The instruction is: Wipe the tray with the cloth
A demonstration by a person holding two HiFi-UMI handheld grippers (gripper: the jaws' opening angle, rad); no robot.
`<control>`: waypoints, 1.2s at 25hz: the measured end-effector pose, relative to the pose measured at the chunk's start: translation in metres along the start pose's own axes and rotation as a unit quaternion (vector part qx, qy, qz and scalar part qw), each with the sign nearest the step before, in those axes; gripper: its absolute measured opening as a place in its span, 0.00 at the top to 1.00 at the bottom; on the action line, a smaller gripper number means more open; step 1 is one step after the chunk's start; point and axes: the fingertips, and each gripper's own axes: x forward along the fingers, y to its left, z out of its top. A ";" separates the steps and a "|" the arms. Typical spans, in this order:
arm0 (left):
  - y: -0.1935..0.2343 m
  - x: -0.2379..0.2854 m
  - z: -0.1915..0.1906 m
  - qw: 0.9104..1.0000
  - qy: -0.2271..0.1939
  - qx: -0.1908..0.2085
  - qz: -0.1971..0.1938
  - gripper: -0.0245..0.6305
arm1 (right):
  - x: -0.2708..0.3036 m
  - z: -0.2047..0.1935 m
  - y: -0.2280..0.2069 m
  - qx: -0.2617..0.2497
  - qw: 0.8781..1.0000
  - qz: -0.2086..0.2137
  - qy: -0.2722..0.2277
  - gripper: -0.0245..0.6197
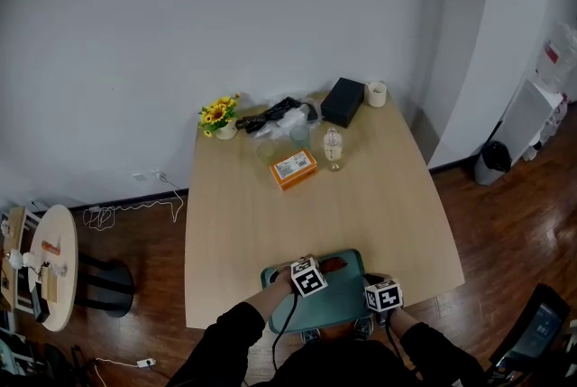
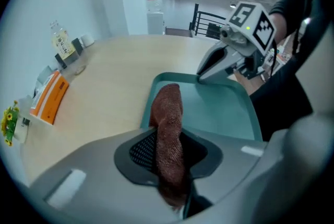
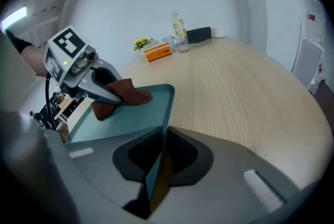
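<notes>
A teal tray [image 1: 335,308] lies at the table's near edge. My left gripper [image 1: 317,271] hovers over its far left part, shut on a reddish-brown cloth [image 1: 333,265]. In the left gripper view the cloth [image 2: 168,124] runs out between the jaws and its end rests on the tray [image 2: 224,110]. My right gripper [image 1: 372,299] is at the tray's right side. In the right gripper view its jaws are shut on the tray's rim [image 3: 163,137], which stands edge-on between them. That view also shows the left gripper [image 3: 117,93] pressing the cloth [image 3: 133,95] onto the tray's far corner.
At the back of the table stand an orange box [image 1: 294,168], a small bottle [image 1: 334,149], a black box [image 1: 343,101], a white cup [image 1: 376,93], a pot of sunflowers [image 1: 219,116] and a heap of cables and plastic [image 1: 279,117]. A small round table [image 1: 45,263] stands to the left.
</notes>
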 end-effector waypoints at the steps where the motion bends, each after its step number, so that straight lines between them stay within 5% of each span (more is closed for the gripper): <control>1: -0.016 0.000 0.001 1.000 -0.004 0.005 -0.011 0.86 | 0.000 -0.001 -0.001 0.001 1.000 0.000 0.000 0.91; 5: -0.098 -0.007 0.002 0.997 -0.031 0.012 -0.070 0.86 | -0.001 -0.003 -0.003 0.004 1.000 -0.001 0.001 0.91; 9: -0.181 -0.010 -0.020 0.989 -0.020 0.092 -0.116 0.86 | -0.002 -0.005 -0.002 0.003 1.000 -0.001 0.001 0.91; 11: -0.193 -0.007 -0.028 0.988 -0.020 0.098 -0.118 0.86 | -0.001 -0.006 -0.002 0.004 1.000 -0.002 0.001 0.91; 16: -0.137 -0.006 -0.037 0.995 -0.024 0.047 -0.080 0.86 | -0.001 -0.002 0.002 0.003 1.000 -0.002 0.001 0.91; 24: 0.034 -0.027 -0.074 0.998 0.032 -0.022 0.049 0.86 | 0.000 0.005 0.002 -0.003 1.000 -0.005 -0.003 0.91; 30: 0.040 -0.025 -0.072 0.998 0.041 0.003 0.056 0.86 | 0.000 0.002 0.000 -0.006 1.000 -0.011 -0.006 0.91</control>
